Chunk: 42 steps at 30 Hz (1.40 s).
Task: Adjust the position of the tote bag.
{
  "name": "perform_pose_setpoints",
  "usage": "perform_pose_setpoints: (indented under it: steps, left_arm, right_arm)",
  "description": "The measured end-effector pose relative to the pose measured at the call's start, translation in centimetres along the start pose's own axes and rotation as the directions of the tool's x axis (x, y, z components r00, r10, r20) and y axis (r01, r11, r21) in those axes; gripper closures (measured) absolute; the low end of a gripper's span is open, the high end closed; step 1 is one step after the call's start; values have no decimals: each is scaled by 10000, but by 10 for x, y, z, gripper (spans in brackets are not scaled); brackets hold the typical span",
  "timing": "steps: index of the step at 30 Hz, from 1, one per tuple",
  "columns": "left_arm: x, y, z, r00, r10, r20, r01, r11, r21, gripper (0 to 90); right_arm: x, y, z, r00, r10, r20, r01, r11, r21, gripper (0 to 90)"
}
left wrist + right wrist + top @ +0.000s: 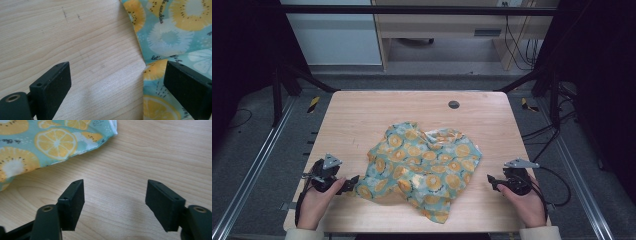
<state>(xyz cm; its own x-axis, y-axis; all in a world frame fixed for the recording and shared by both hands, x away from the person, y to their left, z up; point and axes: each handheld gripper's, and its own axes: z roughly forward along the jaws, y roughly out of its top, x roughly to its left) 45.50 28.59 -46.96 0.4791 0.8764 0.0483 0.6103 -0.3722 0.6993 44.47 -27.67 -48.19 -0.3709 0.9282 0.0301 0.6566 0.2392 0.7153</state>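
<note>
A crumpled teal cloth [427, 165] printed with yellow citrus and kiwi slices lies in the middle of the wooden table [362, 115]. My left gripper [353, 184] rests at the cloth's near left corner and points right. In the left gripper view it [117, 72] is open, with bare wood between the jaws and the cloth's edge [175, 32] running under the right jaw. My right gripper [493, 183] sits on the table right of the cloth and points left. In the right gripper view it [115, 187] is open over bare wood, a little short of the cloth's hem [50, 142].
A dark round hole [454, 104] sits near the table's far edge. Black frame posts and metal rails [257, 165] flank the table on both sides. A pale desk [447, 25] with hanging cables stands behind it.
</note>
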Motion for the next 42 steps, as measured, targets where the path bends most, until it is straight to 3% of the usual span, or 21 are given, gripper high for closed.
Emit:
perform_pose_setpoints:
  steps: [7,13,16,19,20,22,26,28,36,42]
  left_arm:
    - [-7,1,-1,9997,130,194,-128,9999,-103,76]
    - [-9,6,0,9992,106,390,-92,9993,-355,84]
    - [-9,16,2,9995,140,297,-126,9988,-464,88]
    - [-11,37,5,9983,499,308,-478,9967,-652,95]
    - [-11,37,5,9983,499,308,-478,9967,-652,96]
    - [-13,52,9,9961,852,236,-838,9950,-540,99]
    - [-14,65,16,9948,956,344,-936,9941,-540,100]
    - [-16,70,20,9943,984,401,-962,9939,-540,101]
    - [-21,86,28,9917,1167,530,-1148,9927,-374,101]
    - [-22,91,30,9910,1199,587,-1179,9923,-373,101]
  right_arm:
    - [5,2,-1,9979,-55,-641,65,9999,146,409]
    - [9,13,3,9935,-500,-1020,520,9985,173,488]
    - [7,20,4,9940,-591,-916,608,9980,160,518]
    - [4,41,13,9913,-857,-998,878,9960,170,554]
    - [4,41,13,9913,-857,-998,878,9960,170,554]
    - [2,55,24,9905,-909,-1033,941,9952,267,552]
    - [0,67,39,9908,-830,-1066,874,9955,369,519]
    - [-1,75,57,9921,-741,-1009,804,9949,606,462]
    - [-4,80,84,9921,-421,-1178,532,9942,933,349]
    - [-3,79,93,9889,-547,-1385,705,9912,1122,402]
